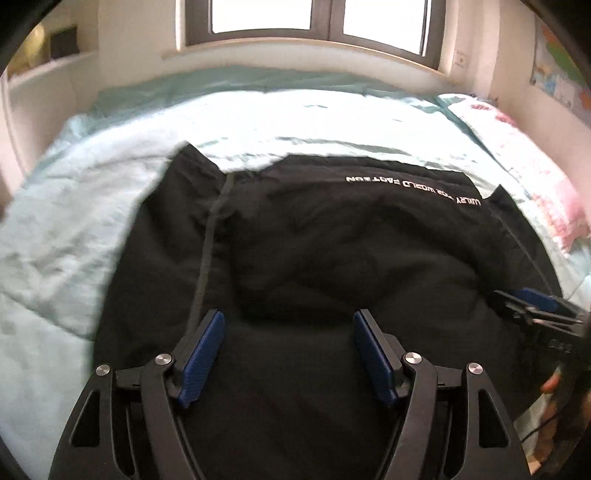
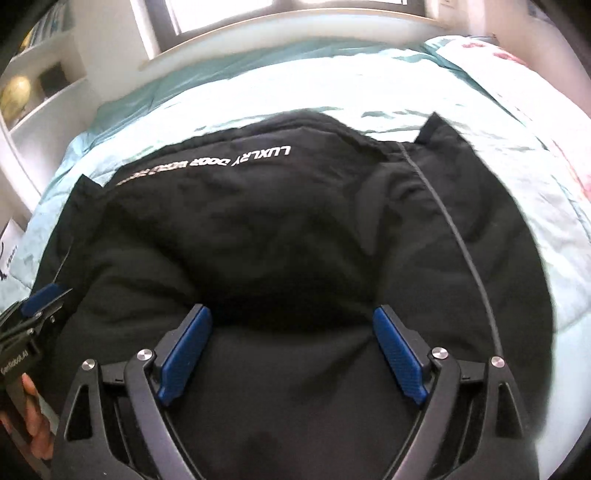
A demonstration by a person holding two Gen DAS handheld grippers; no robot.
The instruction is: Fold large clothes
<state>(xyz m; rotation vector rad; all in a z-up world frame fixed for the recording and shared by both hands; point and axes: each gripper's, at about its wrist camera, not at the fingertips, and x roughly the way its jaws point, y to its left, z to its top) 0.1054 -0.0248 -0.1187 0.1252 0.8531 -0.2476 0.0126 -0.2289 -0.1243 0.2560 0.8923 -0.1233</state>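
Note:
A large black padded garment (image 1: pixel 332 240) with white lettering lies spread on the bed; it also fills the right wrist view (image 2: pixel 277 229). A thin grey cord (image 1: pixel 210 236) runs down it, also seen in the right wrist view (image 2: pixel 458 229). My left gripper (image 1: pixel 288 321) is open and empty, just above the garment's near part. My right gripper (image 2: pixel 291 317) is open and empty over the garment too. The right gripper shows at the right edge of the left wrist view (image 1: pixel 532 306); the left gripper shows at the left edge of the right wrist view (image 2: pixel 40 299).
The bed has a light teal quilt (image 1: pixel 74 221), also in the right wrist view (image 2: pixel 517 177). A pink floral pillow (image 1: pixel 532 173) lies at the right. A window (image 1: pixel 325 18) is beyond the bed. White shelves (image 2: pixel 40 92) stand at the left.

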